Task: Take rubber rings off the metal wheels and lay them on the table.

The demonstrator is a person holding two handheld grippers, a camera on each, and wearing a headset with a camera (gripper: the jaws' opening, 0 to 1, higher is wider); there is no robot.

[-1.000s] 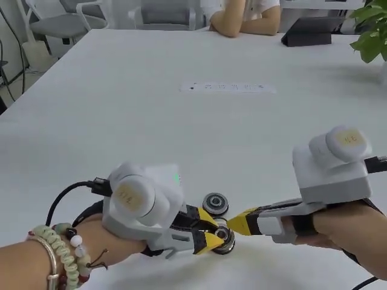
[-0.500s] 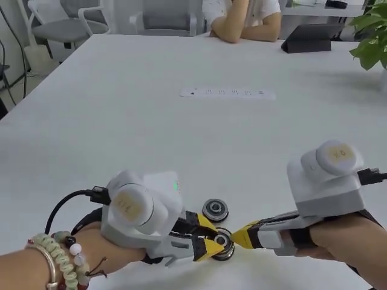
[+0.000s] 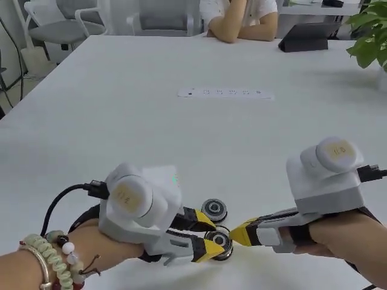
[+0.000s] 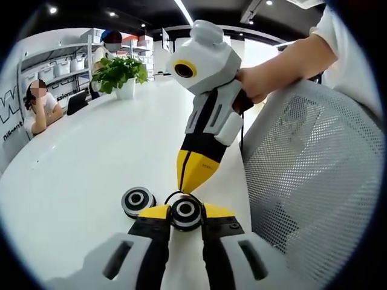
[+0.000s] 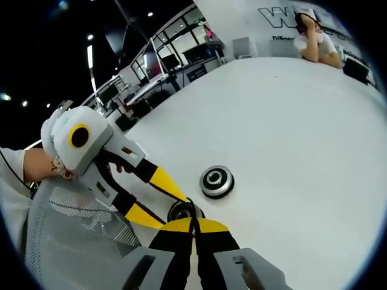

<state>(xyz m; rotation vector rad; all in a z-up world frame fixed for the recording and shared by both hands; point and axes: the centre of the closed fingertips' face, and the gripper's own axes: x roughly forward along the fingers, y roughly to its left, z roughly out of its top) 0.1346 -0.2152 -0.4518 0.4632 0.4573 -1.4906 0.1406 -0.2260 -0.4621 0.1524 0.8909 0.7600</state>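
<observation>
At a white table (image 3: 181, 139), a person works a hand-held gripper in each fist. The left gripper (image 3: 210, 234) lies low near the front edge, its yellow-tipped jaws closed part-way on a small metal wheel (image 4: 185, 212). It grips the wheel from both sides, apparently so that it cannot roll or lift.

The right gripper (image 3: 237, 234) meets it nose to nose, jaws pressed all but together. In the left gripper view a thin black loop, seemingly the rubber ring (image 4: 173, 195), rises from the wheel's rim into those tips. That suggests the ring is pinched and partly lifted, not yet free. One tool anchors while the other peels, and the opposed angles look chosen for that.

A second wheel (image 3: 214, 209) sits flat just beside the pair with its black band in place, apparently awaiting its turn. A power strip (image 3: 225, 93) lies well apart, mid-table.
</observation>
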